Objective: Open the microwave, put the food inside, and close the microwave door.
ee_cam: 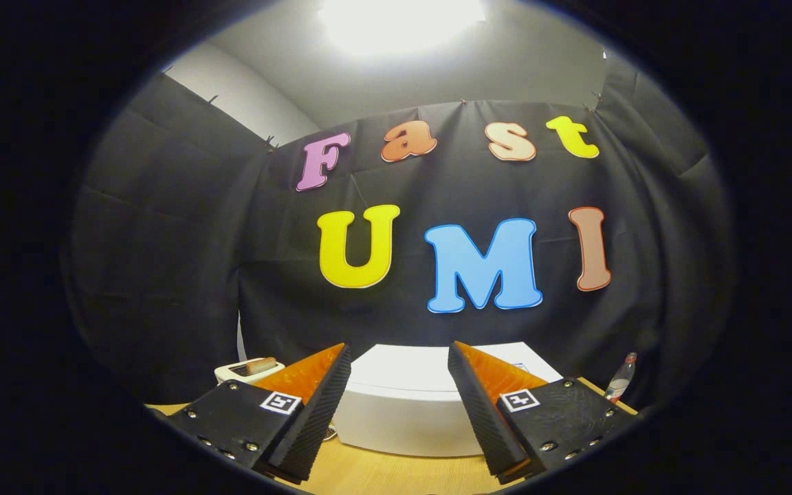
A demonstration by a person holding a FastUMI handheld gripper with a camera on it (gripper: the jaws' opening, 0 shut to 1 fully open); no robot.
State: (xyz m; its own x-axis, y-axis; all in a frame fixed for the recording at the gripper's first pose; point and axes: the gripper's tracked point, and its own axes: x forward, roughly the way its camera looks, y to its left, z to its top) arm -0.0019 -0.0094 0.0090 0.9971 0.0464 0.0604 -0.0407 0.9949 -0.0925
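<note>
Gripper [399,402] held high, fingers apart, nothing between them. White microwave [410,399] beyond the fingers on the wooden table [382,474], seen from above its top, so door state impossible to tell; food apparently the bread in a white holder [248,371] off to the left, apart from the microwave. By the look of it nothing done yet: opening, loading and closing all left.

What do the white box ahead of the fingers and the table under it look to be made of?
White rounded microwave: looks like smooth painted metal or plastic, soft sheen on top; which one is unclear. Light wooden table: pale grain lines suggest wood or wood-look laminate. The gripper fingers stand open, holding nothing.
</note>
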